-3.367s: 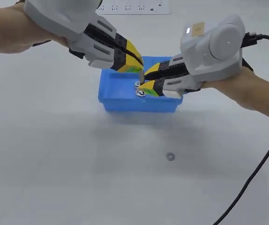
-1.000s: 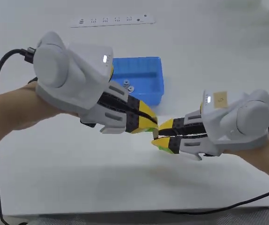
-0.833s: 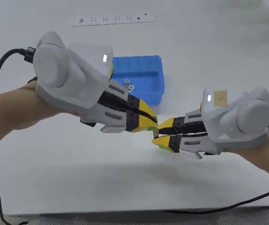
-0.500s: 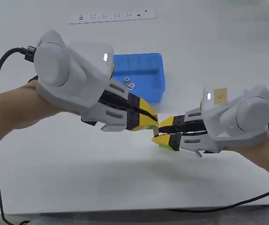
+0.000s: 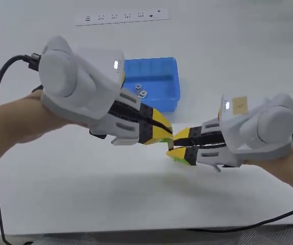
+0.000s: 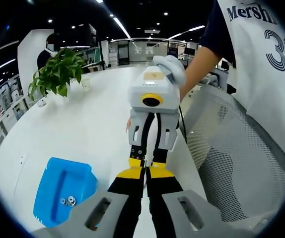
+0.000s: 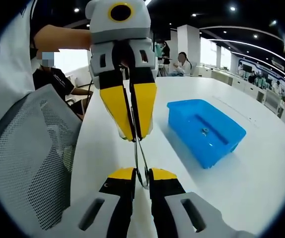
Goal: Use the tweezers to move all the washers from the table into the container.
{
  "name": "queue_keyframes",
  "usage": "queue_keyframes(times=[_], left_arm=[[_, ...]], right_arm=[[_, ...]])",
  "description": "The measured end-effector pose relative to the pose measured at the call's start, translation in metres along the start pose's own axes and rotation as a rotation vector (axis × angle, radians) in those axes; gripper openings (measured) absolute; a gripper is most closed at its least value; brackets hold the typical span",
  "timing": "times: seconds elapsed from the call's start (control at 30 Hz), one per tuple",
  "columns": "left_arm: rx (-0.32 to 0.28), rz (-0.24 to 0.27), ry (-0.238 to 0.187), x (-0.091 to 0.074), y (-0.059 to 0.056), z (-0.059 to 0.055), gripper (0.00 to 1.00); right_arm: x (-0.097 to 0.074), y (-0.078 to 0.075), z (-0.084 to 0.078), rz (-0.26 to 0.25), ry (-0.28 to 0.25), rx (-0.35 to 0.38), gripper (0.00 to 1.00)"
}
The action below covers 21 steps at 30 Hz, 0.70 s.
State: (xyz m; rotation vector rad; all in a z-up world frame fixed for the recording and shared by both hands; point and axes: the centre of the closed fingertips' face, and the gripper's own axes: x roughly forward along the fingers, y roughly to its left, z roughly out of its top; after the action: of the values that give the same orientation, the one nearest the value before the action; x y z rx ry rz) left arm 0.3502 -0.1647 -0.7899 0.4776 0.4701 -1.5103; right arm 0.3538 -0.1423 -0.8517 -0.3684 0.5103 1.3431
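2 washers (image 5: 140, 92) in 1 container (image 5: 159, 69); left gripper (image 5: 164, 133), right gripper (image 5: 173, 147) both pinching 1 tweezers (image 7: 138, 158)

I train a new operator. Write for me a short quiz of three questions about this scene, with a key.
1. True or false: the blue plastic container is empty.
2. Where are the thin metal tweezers? A) inside the container B) between the tips of the left tool and the right tool C) on the floor
3. Fill in: the container holds ___ small metal washers.
Key: 1 false; 2 B; 3 two.
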Motion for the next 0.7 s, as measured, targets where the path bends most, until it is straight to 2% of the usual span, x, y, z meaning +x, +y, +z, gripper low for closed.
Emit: queue_keyframes(times=[0.23,0.4,0.47,0.57,0.7], left_arm=[[-0.002,-0.011,0.010,-0.0004,-0.0017,-0.0003,0.06],[-0.003,-0.014,0.016,-0.0004,-0.0013,-0.0002,0.06],[-0.004,-0.017,0.018,-0.0002,-0.0013,-0.0001,0.06],[-0.006,-0.019,0.019,0.0002,-0.0008,0.0002,0.06],[-0.013,-0.021,0.023,0.0007,0.0006,0.0005,0.06]], right_arm=[[-0.0005,0.0006,0.0001,-0.001,0.001,0.001,0.12],[-0.0014,0.0043,-0.0040,0.016,0.026,-0.014,0.17],[-0.0022,0.0030,-0.0051,0.008,0.031,-0.030,0.16],[-0.0029,-0.0014,-0.0026,-0.003,0.018,-0.014,0.13],[-0.0017,-0.0015,-0.0023,0.002,0.017,-0.023,0.12]])
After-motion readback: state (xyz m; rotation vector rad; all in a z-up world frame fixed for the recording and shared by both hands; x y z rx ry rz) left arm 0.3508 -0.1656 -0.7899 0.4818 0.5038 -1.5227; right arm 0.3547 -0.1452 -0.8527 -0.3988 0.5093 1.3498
